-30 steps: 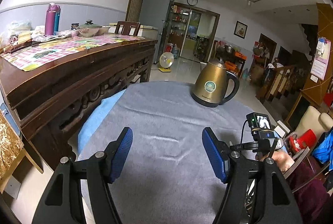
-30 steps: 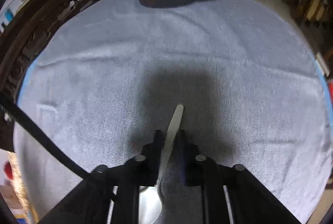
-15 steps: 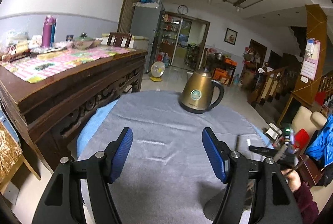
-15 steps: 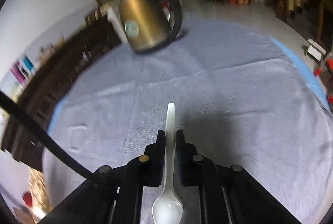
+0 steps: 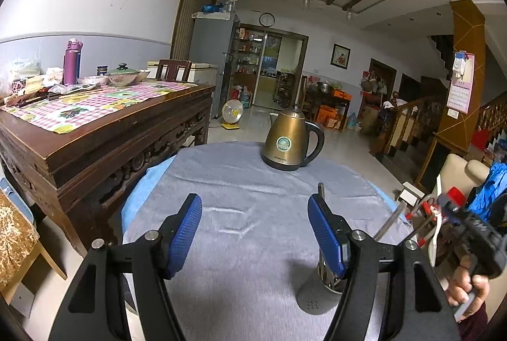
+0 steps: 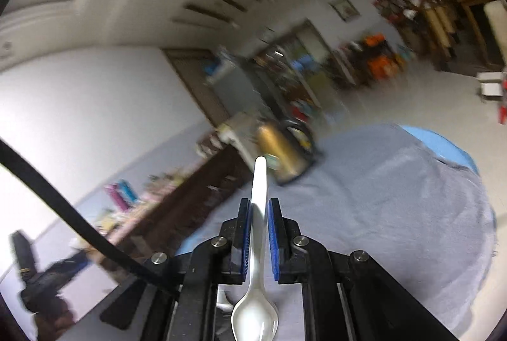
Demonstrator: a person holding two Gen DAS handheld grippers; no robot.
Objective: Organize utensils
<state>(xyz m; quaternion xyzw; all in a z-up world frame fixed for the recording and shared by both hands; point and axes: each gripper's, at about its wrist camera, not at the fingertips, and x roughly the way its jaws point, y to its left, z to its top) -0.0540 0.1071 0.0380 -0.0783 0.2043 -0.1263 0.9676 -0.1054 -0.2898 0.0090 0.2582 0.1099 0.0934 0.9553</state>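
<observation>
Left gripper [image 5: 255, 233]: black linkage arms, silver pivot screws, ribbed blue pads [image 5: 185, 230]. Right gripper [image 6: 259, 234]: same build; black cable [image 6: 63, 211] at left.

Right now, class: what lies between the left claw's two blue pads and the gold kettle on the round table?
Only bare grey cloth lies between the left claw and the kettle, as the left wrist view shows.

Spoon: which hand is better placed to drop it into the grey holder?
Right. Its gripper is already shut on the spoon. The left gripper is open and empty, with the holder just behind its right-side finger.
</observation>
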